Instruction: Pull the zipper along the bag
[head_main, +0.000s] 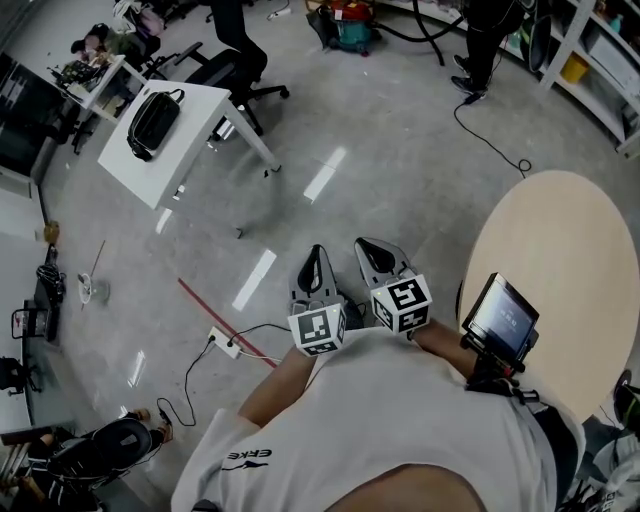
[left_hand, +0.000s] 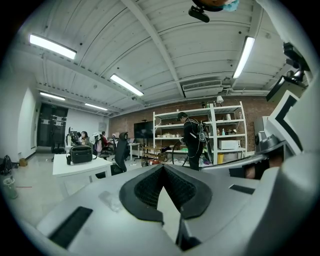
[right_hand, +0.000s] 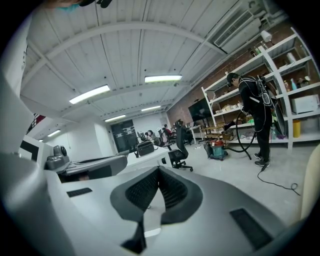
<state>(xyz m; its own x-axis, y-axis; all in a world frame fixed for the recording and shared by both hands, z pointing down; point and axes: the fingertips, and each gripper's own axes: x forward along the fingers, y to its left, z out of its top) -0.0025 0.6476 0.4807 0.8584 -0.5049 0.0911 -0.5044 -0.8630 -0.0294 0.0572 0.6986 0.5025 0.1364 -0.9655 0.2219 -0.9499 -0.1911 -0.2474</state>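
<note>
Left hand-held gripper (head_main: 317, 256) and right hand-held gripper (head_main: 367, 249): both clenched, empty, close to my chest. Bag (head_main: 152, 120) lies on the white surface (head_main: 205, 100), well apart. I should close in first, then brace the bag with one while the other pulls.

black bag (head_main: 153, 121) with a handle lies alone on the white table (head_main: 188, 150).

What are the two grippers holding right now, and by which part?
Nothing. The left gripper and right gripper are both shut and empty; the black bag lies untouched on the white table.
</note>
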